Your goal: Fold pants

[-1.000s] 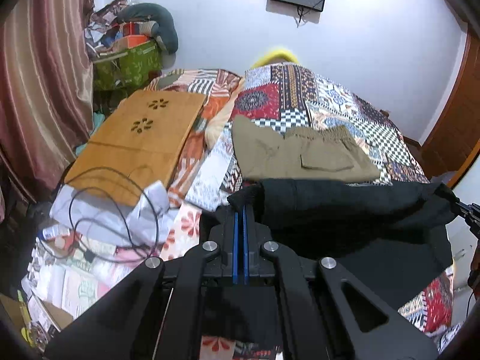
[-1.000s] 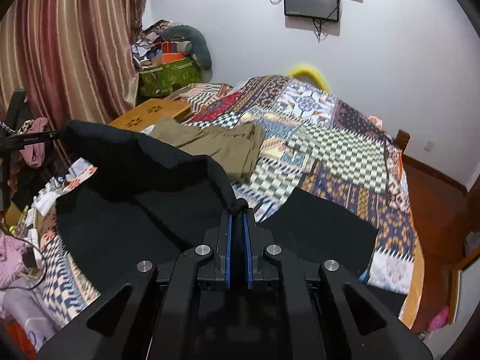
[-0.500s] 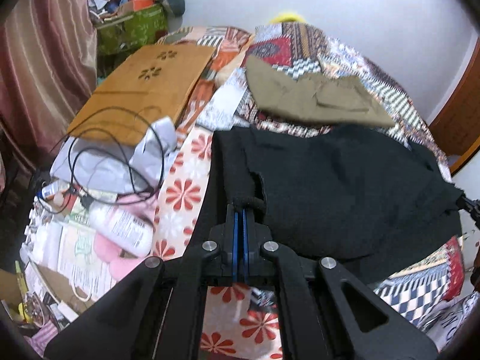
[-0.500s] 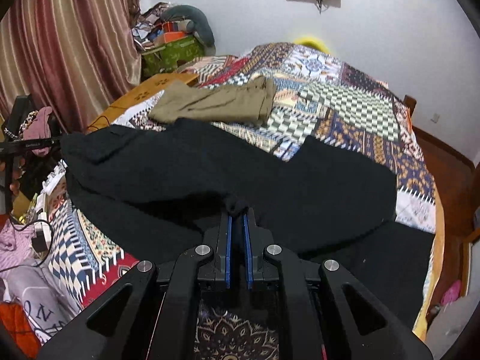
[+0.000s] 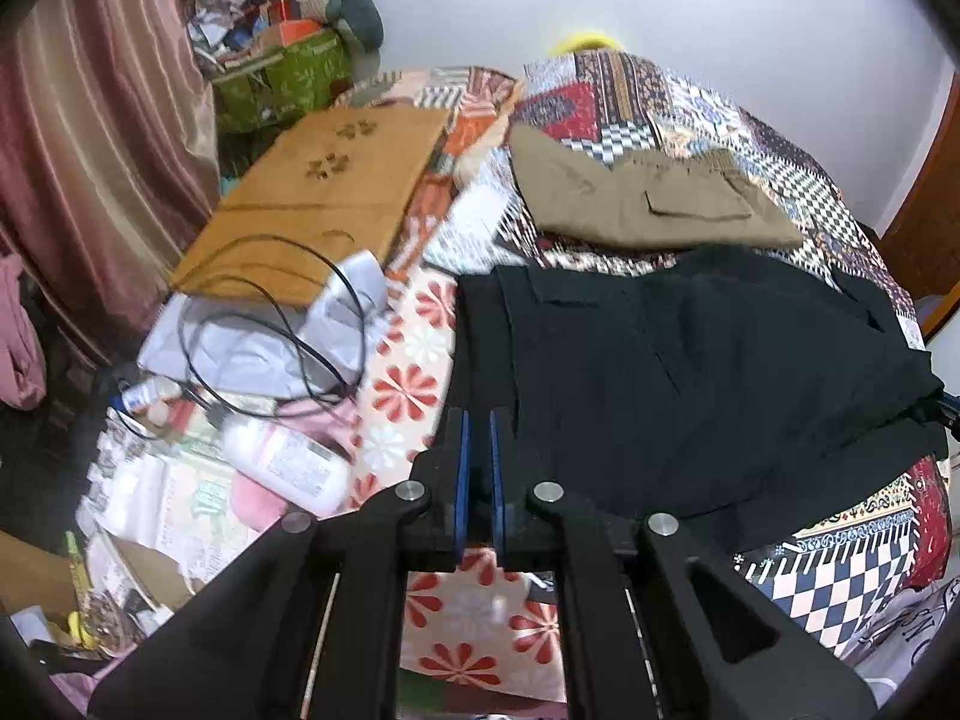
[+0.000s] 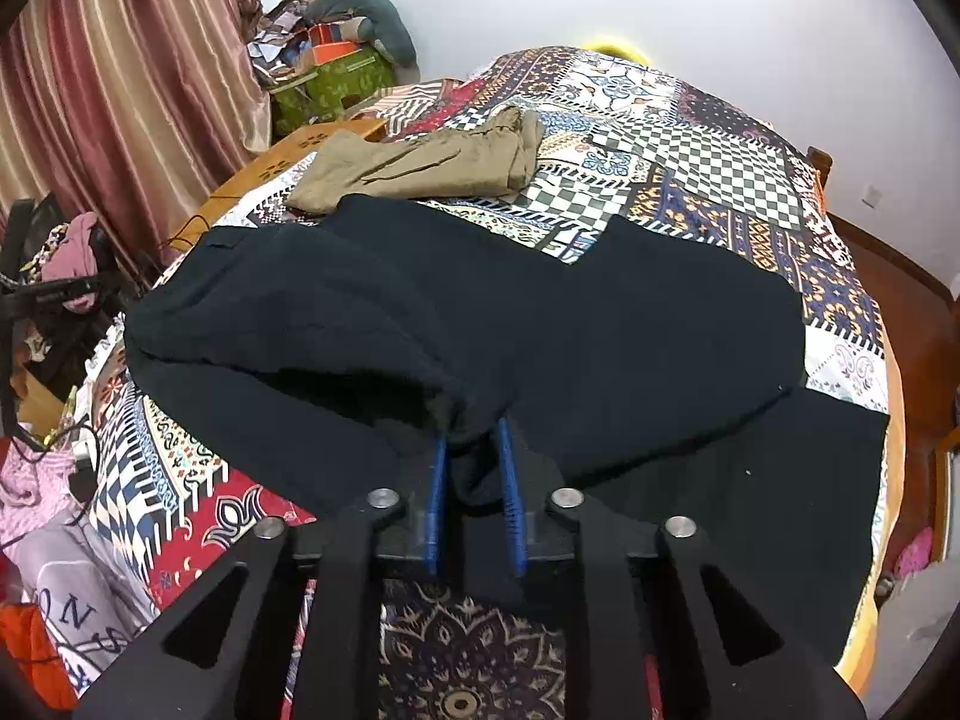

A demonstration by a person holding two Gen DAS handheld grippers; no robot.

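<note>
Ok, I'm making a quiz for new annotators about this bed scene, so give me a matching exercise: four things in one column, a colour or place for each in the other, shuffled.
Things:
1. pants being folded
2. folded pants further back
3. wooden board
4. lotion bottle

Descriptions:
A. khaki, on the patchwork quilt
B. white, lying in the clutter beside the bed
C. black, spread across the near part of the bed
D. orange-brown with flower cut-outs, black cable on it

Pairs: 1-C, 2-A, 3-D, 4-B

both wrist views look down along the bed point(image 5: 840, 570) – sharing black pants point(image 5: 690, 372).
</note>
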